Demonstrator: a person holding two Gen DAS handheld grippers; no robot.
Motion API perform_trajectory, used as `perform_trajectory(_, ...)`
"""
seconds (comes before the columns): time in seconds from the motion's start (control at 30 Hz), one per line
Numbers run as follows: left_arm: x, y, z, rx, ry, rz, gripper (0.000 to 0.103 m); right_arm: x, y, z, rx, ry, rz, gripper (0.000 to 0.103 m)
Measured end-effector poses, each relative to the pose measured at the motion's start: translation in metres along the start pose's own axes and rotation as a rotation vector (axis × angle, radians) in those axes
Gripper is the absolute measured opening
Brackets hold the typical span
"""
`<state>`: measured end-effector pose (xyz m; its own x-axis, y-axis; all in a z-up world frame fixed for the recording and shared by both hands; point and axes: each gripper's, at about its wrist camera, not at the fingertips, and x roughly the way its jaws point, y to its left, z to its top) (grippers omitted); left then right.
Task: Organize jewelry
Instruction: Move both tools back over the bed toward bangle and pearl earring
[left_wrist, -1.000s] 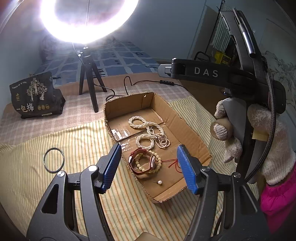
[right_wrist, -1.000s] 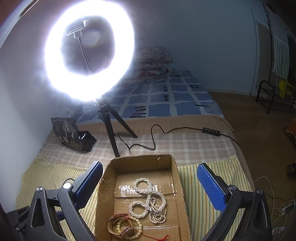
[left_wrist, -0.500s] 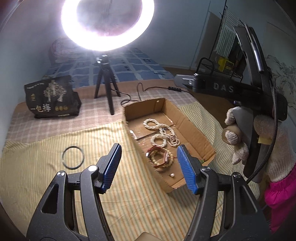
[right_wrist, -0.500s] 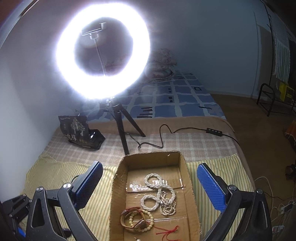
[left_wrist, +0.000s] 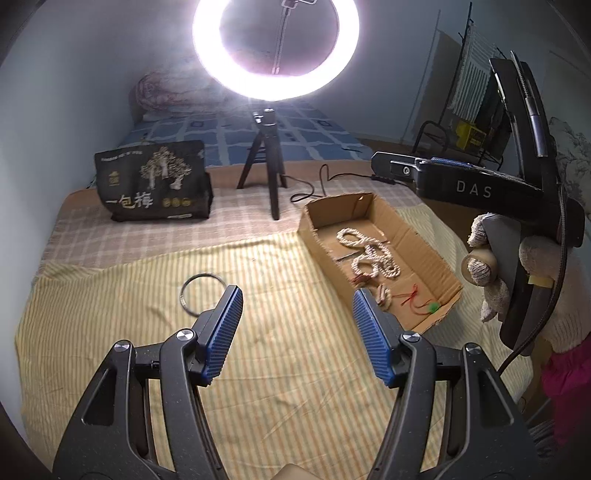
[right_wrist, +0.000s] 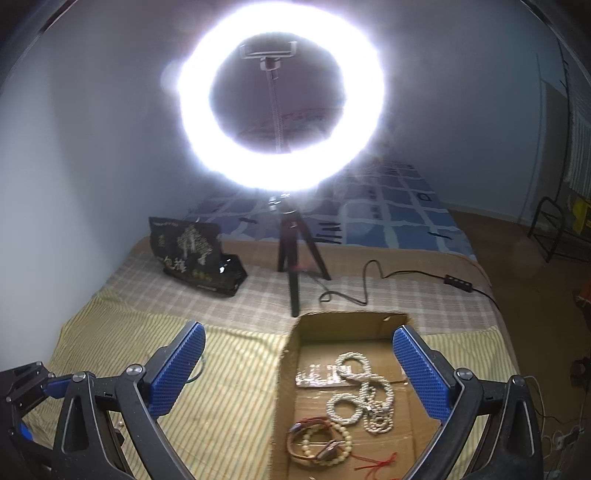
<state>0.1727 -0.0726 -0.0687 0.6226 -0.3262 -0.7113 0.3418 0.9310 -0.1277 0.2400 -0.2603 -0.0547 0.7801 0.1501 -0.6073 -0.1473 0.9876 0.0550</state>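
A shallow cardboard box (left_wrist: 439, 266) (right_wrist: 288, 354) lies on the striped cloth and holds white pearl strands (left_wrist: 369, 251) (right_wrist: 354, 395), a beaded bracelet with a red-brown band (right_wrist: 317, 439) and a red cord (left_wrist: 412, 295). A dark metal bangle (left_wrist: 201, 291) lies on the cloth left of the box. My left gripper (left_wrist: 297, 332) is open and empty above the cloth, between the bangle and the box. My right gripper (right_wrist: 295, 373) is open and empty, hovering over the box's near left edge. It also shows at the right in the left wrist view (left_wrist: 443, 184).
A lit ring light on a black tripod (left_wrist: 266, 162) (right_wrist: 291, 258) stands behind the box, its cable (right_wrist: 354, 291) trailing right. A black printed bag (left_wrist: 155, 181) (right_wrist: 195, 258) stands at the back left. The bed edge lies to the right.
My left gripper has swung left, away from over the box toward the bangle. My right gripper has shifted slightly left and tilted up. Both stay open.
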Motion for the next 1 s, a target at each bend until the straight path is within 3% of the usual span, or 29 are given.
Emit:
perform_trajectory(0.3,-0.017,0.040,-0.022,-0.029,0.014,0.041,0.064,0.019,0.044,-0.009,-0.044,0.052,0.062,0.103)
perform_trajectory(0.47,-0.023,0.084,-0.038,-0.118,0.050,0.037,0.064,0.040,0.064,-0.017,-0.043,0.121,0.108,0.099)
perform_trajectory(0.63,-0.022,0.127,-0.057,-0.212,0.090,0.067,0.064,0.067,0.077,-0.032,-0.023,0.212,0.154,0.081)
perform_trajectory(0.8,-0.015,0.145,-0.075,-0.259,0.133,0.061,0.064,0.094,0.088,-0.044,0.008,0.294,0.195,0.065)
perform_trajectory(0.9,-0.007,0.145,-0.084,-0.246,0.161,0.053,0.049,0.110,0.097,-0.051,0.011,0.332,0.216,0.054)
perform_trajectory(1.0,0.007,0.139,-0.095,-0.228,0.197,0.039,0.043,0.121,0.103,-0.056,0.014,0.353,0.228,0.048)
